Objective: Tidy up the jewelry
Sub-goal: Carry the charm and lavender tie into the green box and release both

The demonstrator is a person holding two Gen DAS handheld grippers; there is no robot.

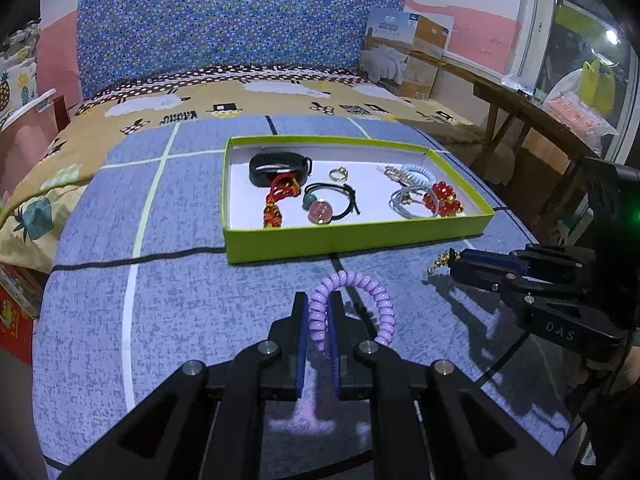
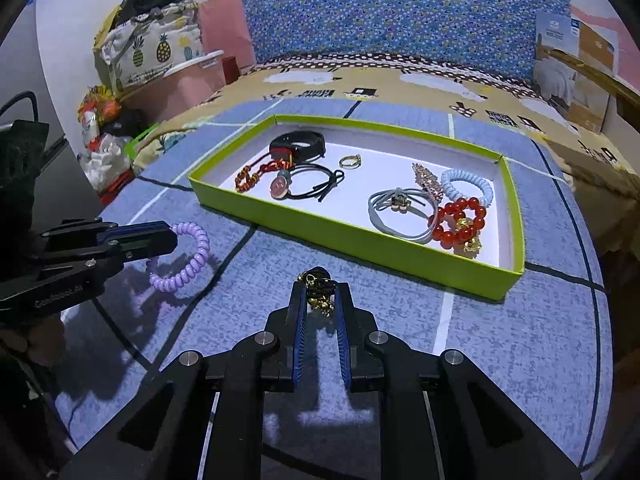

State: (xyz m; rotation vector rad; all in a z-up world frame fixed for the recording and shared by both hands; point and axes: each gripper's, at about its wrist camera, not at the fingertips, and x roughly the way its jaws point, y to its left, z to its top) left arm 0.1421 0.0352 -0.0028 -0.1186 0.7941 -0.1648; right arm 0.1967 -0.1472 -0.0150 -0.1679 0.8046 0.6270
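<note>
Jaws clamp purple coil (image 1: 352,304) and gold trinket (image 2: 318,294) above mat.

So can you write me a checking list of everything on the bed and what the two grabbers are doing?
Surface: blue mat over a bedspread.
Job's things: green tray holds a black band, ring, red bead bracelet, hair ties and charms.
Clutter: nothing seen on the mat.
Grippers: left gripper pinches a purple coil hair tie; right gripper pinches a black-and-gold trinket.
Cables: dark cable under the right gripper.
Surroundings: dotted headboard, cardboard boxes, wooden bench.
</note>
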